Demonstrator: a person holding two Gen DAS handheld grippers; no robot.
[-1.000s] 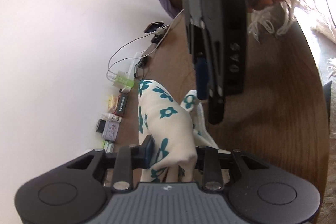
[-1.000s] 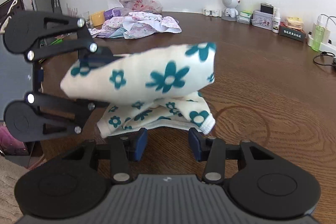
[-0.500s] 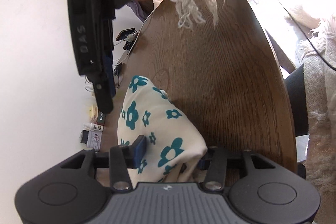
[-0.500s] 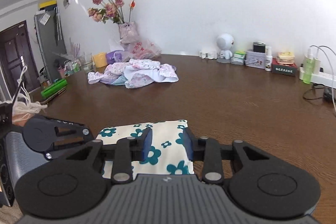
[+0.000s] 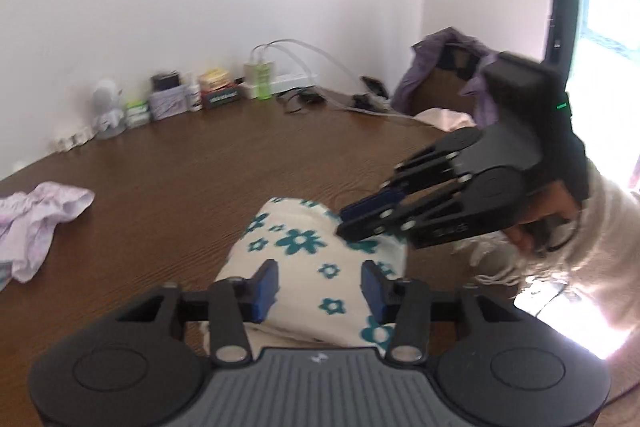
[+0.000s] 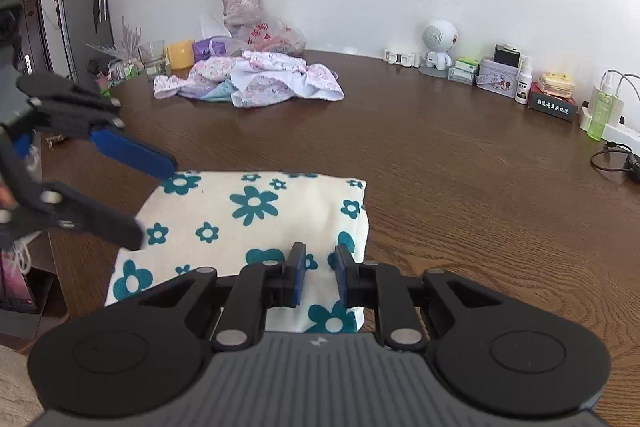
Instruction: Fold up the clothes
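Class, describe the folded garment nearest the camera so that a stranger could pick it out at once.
On the brown wooden table, look at the near edge, well in front of the pile of pastel clothes by the vase. The folded cloth there is cream with teal flowers, lying flat and neat.

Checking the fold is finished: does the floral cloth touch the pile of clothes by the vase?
Apart. Right wrist view shows bare table between floral cloth and pile.

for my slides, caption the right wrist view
Folded floral cloth lies flat on the wooden table; pile of unfolded clothes waits behind.
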